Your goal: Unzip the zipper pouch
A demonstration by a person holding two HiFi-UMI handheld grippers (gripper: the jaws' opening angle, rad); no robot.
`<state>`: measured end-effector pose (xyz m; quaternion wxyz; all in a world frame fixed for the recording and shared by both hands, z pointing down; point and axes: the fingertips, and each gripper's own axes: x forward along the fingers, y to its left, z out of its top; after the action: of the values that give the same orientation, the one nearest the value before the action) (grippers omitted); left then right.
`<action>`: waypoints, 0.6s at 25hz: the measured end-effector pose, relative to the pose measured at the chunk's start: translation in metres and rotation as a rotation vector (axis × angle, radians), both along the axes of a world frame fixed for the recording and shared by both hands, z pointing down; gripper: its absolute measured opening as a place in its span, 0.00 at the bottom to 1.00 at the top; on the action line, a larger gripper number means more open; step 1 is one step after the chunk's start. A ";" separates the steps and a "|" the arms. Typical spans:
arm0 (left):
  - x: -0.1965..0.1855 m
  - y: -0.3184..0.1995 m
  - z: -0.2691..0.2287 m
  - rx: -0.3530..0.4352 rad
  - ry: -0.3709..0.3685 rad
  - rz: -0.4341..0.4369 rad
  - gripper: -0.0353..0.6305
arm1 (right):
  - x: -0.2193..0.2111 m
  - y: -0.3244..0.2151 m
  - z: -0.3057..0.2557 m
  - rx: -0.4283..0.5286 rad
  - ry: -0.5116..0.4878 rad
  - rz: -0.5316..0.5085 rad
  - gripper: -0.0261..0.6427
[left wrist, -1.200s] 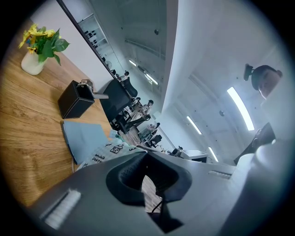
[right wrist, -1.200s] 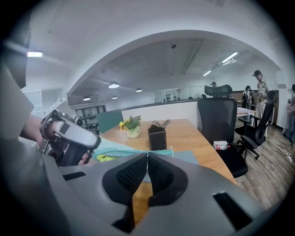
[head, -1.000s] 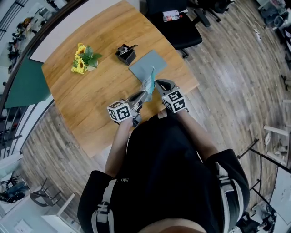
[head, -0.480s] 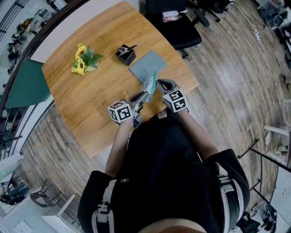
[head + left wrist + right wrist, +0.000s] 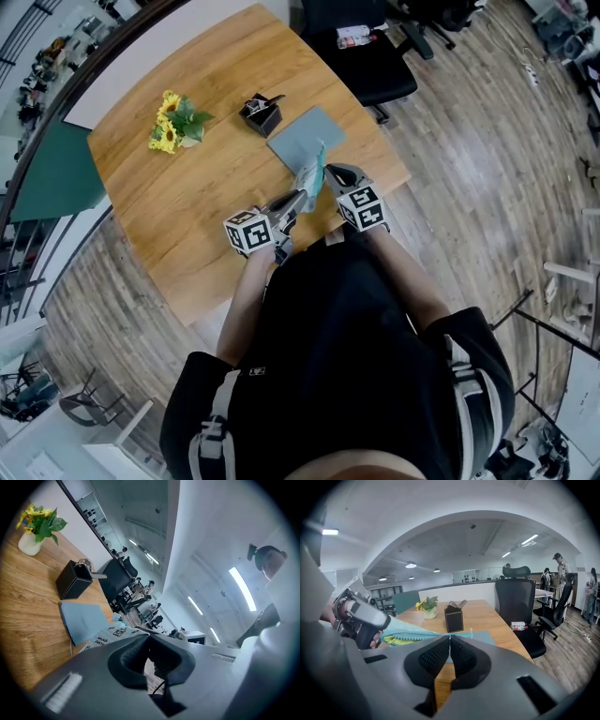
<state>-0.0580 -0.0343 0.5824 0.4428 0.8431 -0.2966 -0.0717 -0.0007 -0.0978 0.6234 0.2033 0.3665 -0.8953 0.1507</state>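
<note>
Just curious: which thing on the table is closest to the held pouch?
The grey-blue mat, right beside the pouch; the black box and flower vase stand farther off.

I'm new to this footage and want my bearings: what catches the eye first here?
A teal zipper pouch held up between the left gripper and right gripper, both shut on it, above the wooden table's near edge. Farther back, sunflowers in a white vase stand at the left.

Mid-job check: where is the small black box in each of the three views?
Head view: black box upper centre, beside the grey mat.
Left gripper view: black box upper left.
Right gripper view: black box centre.
Shared landmark: yellow flowers.
</note>
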 end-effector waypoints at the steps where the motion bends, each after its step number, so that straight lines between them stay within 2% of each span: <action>1: 0.000 -0.001 0.000 0.002 -0.001 0.002 0.06 | 0.000 -0.001 0.000 -0.001 0.001 0.000 0.06; 15: 0.003 -0.003 -0.001 0.007 -0.013 0.032 0.06 | 0.006 -0.006 0.001 -0.006 0.007 0.012 0.06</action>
<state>-0.0550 -0.0372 0.5809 0.4389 0.8497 -0.2858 -0.0601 0.0054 -0.1040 0.6247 0.2069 0.3717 -0.8919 0.1533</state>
